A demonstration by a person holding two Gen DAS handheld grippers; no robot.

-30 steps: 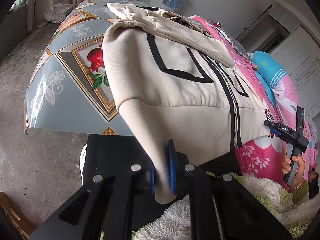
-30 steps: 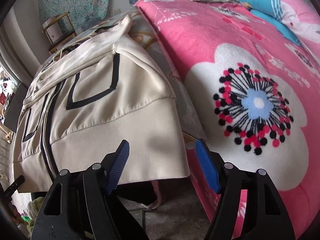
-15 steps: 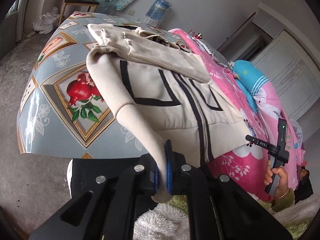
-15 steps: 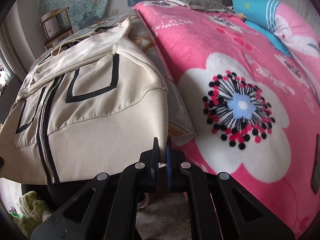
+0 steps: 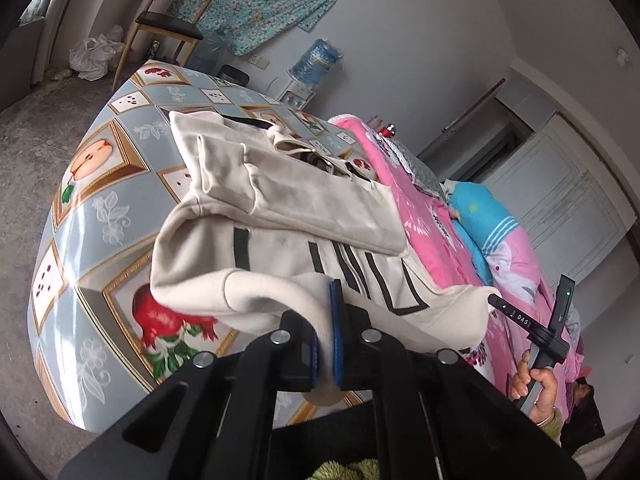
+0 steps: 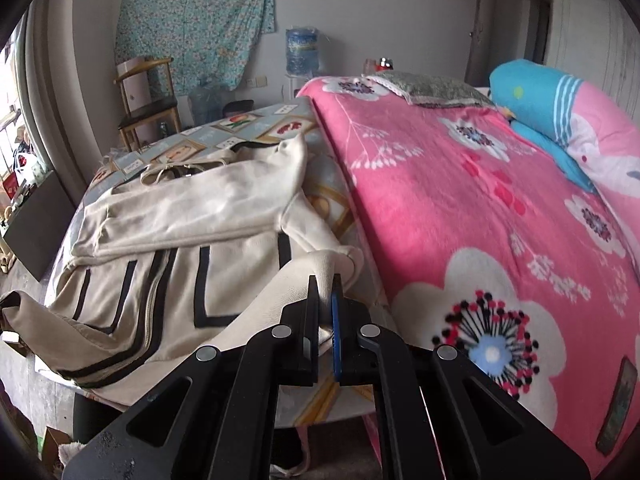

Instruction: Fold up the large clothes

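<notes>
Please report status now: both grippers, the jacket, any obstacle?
Left gripper, right gripper shut on hem corners. Cream zip jacket with black stripes hem lifted. No obstacle visible.

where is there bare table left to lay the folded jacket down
Bare patches of the fruit-patterned tablecloth lie left of the cream zip-up jacket with black stripes, toward the floor edge, and beyond its collar toward the wooden chair. The other side is crowded: the pink flowered blanket borders the jacket closely, leaving only a narrow strip.
</notes>
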